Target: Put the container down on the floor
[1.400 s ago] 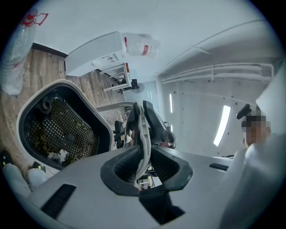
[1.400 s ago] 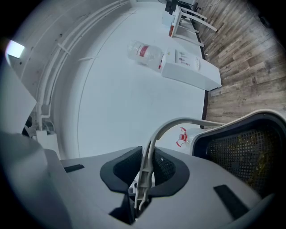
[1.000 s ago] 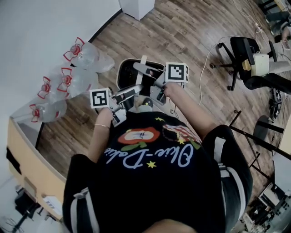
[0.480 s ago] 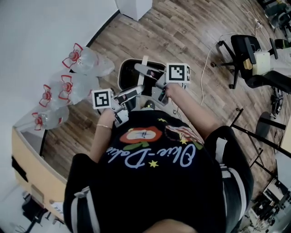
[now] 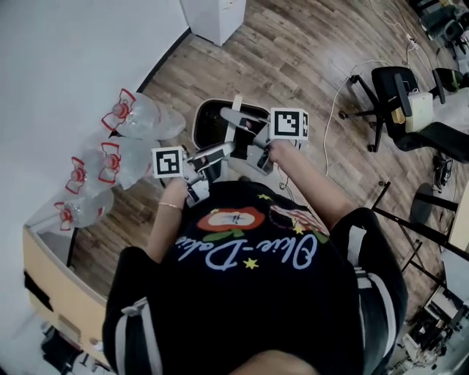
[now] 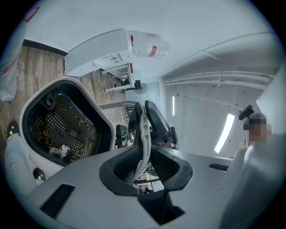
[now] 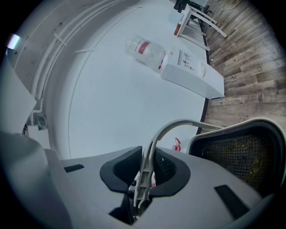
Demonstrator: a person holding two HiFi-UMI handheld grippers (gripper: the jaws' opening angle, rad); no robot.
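Observation:
The container is a white-rimmed bin with a black mesh basket inside. It hangs in front of the person's body over the wooden floor. In the head view my left gripper and right gripper meet at its near rim, each under its marker cube. In the left gripper view my left gripper is shut on a pale handle strip, with the container to the left. In the right gripper view my right gripper is shut on the grey curved handle, which runs to the container.
Three big clear water jugs with red caps lie along the wall at the left. A white cabinet stands ahead. A wooden box is at the lower left. An office chair and a cable are at the right.
Both grippers have carried the container along over the floor toward the white cabinet. The jugs have slid lower in the head view. Both grips are unchanged.

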